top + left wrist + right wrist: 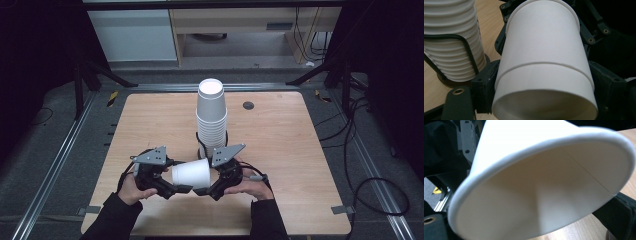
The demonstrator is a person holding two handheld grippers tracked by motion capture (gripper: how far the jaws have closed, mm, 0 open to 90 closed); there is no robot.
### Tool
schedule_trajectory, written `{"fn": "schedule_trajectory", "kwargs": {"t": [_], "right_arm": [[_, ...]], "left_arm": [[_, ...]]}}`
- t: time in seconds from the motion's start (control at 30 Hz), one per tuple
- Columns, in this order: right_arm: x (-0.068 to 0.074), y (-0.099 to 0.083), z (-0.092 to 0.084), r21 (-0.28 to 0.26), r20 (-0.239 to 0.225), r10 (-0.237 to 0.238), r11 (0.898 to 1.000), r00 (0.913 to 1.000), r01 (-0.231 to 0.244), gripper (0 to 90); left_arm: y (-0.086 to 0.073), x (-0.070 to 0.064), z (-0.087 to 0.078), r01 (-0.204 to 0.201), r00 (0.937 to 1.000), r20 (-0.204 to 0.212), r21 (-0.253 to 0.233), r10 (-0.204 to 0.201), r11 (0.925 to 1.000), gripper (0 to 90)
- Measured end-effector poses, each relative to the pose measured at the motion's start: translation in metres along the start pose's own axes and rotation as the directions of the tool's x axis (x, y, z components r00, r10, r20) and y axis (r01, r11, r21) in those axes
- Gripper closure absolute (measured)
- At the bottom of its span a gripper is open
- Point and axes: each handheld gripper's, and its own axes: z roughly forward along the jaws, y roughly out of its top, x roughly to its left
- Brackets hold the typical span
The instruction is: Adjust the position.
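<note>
A person stands at the near edge of the wooden worktop (pixel 280 150), forearms in dark sleeves coming in from six o'clock, a claw in each hand. Between the two claws, low over the worktop near its six o'clock edge, a single white paper cup (pixel 191 174) lies on its side, its narrow base toward the left claw (pixel 176 188) at nine o'clock and its wide mouth toward the right claw (pixel 204 191) at three o'clock. From above, the left claw's black jaws sit against the cup's base end and the right claw's jaws against the rim end, both partly closed with the cup between them. In the left gripper view the cup (pixel 544 62) runs away from the camera with black jaw parts pressed to it on either side, so this claw looks clamped on it, and a line around the body suggests it may be two cups nested, though I cannot be sure. In the right gripper view the cup's open mouth (pixel 544 192) faces the camera, pale inside with a seam running down; I cannot tell from there how firmly that claw grips the rim. Just behind the hands, toward twelve o'clock at the middle of the worktop, a tall stack of white cups (pixel 211 112) stands upright in a black wire holder (pixel 201 145) on a round base.
</note>
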Motion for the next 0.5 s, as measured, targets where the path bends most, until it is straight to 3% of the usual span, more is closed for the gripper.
{"fn": "schedule_trajectory", "kwargs": {"t": [0.5], "right_arm": [[0.0001, -0.0012, -0.0002, 0.012, -0.011, 0.007, 1.0, 0.9999, -0.007, 7.4]], "left_arm": [[0.0001, 0.0003, 0.0001, -0.001, 1.0, 0.007, 0.005, 0.001, 1.0, 19.5]]}}
